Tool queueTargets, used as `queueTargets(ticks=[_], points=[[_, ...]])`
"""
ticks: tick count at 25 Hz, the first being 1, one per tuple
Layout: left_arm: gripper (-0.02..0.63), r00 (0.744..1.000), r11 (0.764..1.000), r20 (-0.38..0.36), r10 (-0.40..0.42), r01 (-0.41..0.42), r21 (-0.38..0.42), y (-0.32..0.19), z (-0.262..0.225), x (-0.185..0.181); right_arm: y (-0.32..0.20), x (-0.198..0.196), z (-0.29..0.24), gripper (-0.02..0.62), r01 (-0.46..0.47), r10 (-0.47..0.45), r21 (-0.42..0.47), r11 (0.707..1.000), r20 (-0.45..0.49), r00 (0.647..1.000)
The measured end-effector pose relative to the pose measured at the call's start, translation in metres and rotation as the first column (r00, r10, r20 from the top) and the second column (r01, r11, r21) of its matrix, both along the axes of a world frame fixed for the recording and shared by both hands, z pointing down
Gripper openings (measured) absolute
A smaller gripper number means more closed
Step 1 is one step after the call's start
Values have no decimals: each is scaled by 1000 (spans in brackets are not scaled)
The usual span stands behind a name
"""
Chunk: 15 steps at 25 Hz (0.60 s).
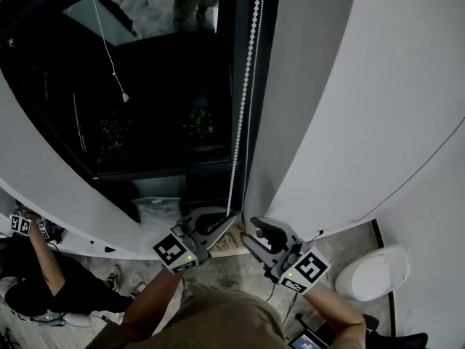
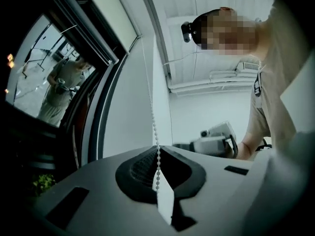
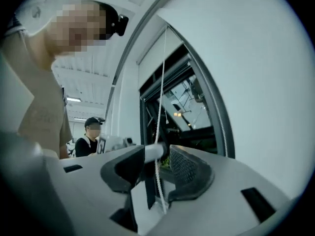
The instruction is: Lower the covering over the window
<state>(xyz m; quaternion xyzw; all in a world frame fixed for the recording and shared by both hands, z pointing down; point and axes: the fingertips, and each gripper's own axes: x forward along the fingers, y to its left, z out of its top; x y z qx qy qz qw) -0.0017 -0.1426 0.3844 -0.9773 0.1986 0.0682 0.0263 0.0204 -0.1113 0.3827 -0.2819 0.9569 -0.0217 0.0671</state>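
- While the left gripper (image 1: 227,224) is clamped shut on the bead chain (image 1: 243,86), its jaws meet on the beads near the chain's lower end, and the beads run straight up from the closed pads (image 2: 142,168).
- Just right of the chain, the right gripper (image 1: 251,233) stands with its jaws apart. The chain hangs between them with neither pad pressing on it.
- Left of the chain lies the dark window (image 1: 160,107), and right of the chain rises the white wall (image 1: 327,86).
- Farther left of the chain, a thin cord (image 1: 109,49) dangles before the glass.
- Up where the chain leads, the pale covering (image 2: 110,14) sits high, along the window's upper edge.
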Motion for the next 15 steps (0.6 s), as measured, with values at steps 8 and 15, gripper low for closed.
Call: queueTargets(ticks=[8, 15], points=[[20, 997, 996, 27, 70, -68, -55, 28, 41, 22, -21, -13, -89, 140, -36, 27, 178, 983, 56, 998], [20, 995, 994, 70, 77, -71, -83, 31, 57, 16, -30, -20, -95, 12, -56, 47, 146, 988, 64, 997]])
